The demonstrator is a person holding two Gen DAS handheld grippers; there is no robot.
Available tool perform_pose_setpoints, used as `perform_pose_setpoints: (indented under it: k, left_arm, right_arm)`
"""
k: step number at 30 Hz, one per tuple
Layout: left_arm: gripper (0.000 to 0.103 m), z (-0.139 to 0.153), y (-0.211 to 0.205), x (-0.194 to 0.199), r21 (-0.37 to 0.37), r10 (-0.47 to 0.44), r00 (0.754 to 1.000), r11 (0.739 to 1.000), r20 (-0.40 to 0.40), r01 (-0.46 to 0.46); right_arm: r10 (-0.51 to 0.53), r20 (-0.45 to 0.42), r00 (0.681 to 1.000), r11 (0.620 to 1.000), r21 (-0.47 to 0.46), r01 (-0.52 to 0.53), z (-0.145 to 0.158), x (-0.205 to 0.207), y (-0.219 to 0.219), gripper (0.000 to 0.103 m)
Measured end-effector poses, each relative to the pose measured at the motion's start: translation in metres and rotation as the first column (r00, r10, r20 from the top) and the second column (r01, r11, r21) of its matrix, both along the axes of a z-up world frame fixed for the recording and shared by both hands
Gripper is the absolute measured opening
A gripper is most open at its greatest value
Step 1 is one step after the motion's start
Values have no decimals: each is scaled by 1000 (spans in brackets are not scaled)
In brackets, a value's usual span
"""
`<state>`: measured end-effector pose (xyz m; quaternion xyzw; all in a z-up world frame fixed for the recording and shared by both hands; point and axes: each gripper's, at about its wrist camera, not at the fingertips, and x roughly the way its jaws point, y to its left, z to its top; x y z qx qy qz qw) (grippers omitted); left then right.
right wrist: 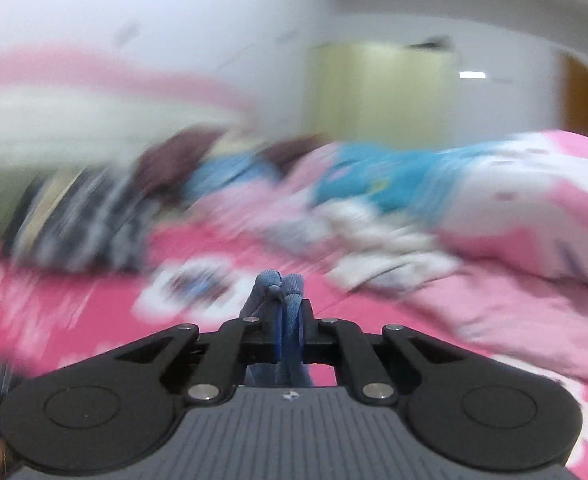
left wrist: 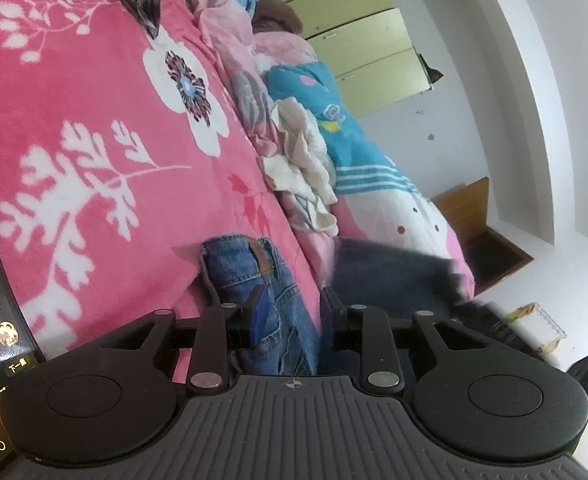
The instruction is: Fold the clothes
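Fold barely begun: right gripper pinched the jeans hem, left gripper jaws part-open around denim on the bed.

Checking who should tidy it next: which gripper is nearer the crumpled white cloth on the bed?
Left, probably. The left gripper sits just short of the white cloth, holding jeans; from the right gripper it looks farther, though blurred.

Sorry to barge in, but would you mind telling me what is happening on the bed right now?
A person is folding a pair of blue jeans on the pink floral blanket, using a handheld gripper in each hand. The right gripper is shut on a bunched bit of denim; its view is blurred. The left gripper has the jeans between its fingers, but whether it is pinching them is unclear. Other clothes are piled behind.
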<state>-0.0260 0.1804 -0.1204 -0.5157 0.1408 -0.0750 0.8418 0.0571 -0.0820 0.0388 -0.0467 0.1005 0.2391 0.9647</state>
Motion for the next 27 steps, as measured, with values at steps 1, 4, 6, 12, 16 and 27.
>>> perform_pose_setpoints:
  k: [1, 4, 6, 12, 16, 27]
  left_arm:
    - [27, 0, 1, 0, 3, 4, 1000, 1000, 1, -4]
    - [27, 1, 2, -1, 10, 16, 1000, 1000, -3, -16]
    - [27, 0, 2, -1, 14, 24, 1000, 1000, -12, -23]
    - [27, 0, 5, -5, 33, 52, 998, 998, -25, -51]
    - [27, -2, 7, -5, 21, 61, 998, 998, -34, -60]
    - [27, -4, 10, -6, 27, 79, 996, 997, -46, -78]
  right_arm:
    - [-30, 14, 999, 999, 23, 30, 6, 1, -3, 7]
    - [21, 16, 1000, 996, -86, -19, -9, -1, 22, 7]
    - [109, -31, 994, 969, -220, -113, -39, -4, 52, 7]
    - [216, -79, 973, 871, -434, -229, -89, -14, 101, 7]
    - [216, -45, 975, 871, -442, -214, -85, -18, 103, 7]
    - [240, -62, 969, 833, -499, -238, -97, -17, 126, 7]
